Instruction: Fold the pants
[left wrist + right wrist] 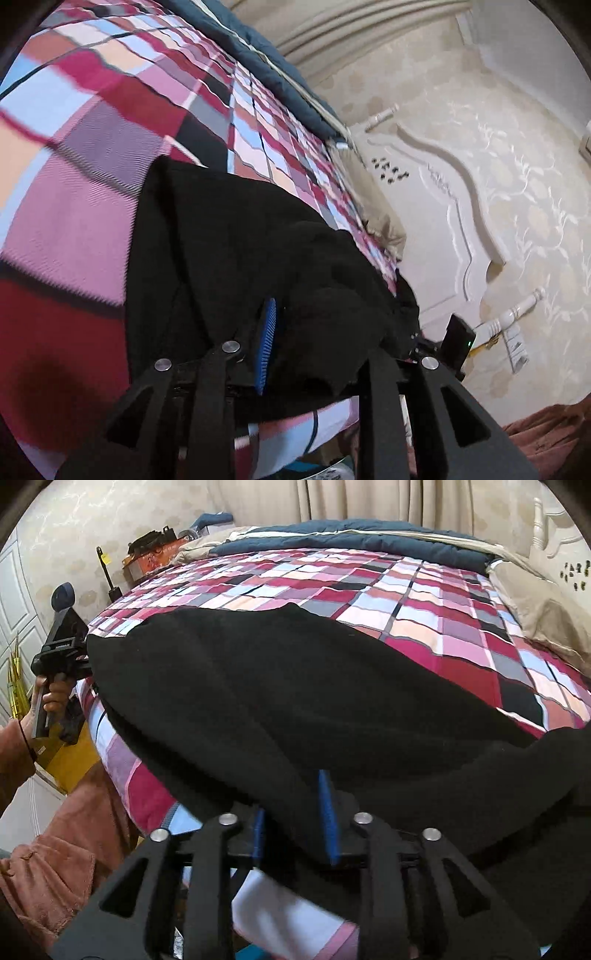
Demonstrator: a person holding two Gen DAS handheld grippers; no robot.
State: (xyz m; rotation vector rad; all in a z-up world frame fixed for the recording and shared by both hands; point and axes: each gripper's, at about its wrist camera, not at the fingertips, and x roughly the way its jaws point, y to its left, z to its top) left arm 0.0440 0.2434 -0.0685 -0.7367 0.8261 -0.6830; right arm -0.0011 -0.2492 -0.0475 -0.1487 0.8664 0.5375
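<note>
A: Fingers? The right gripper (295, 823) shows ribbed blue pads (328, 819) slightly parted, with thick, fuzzy black pants (288, 701) lying between them.

B: Left gripper (317, 343): one blue pad visible, fleece bunched over the rest; grip unclear. Pants lie on the checked bedspread (424, 620).

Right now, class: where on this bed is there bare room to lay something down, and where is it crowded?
Free: the checked bedspread between the black pants and the blue quilt along the far edge. Crowded: the near edge, where the pants, the left gripper and the right gripper meet.
</note>
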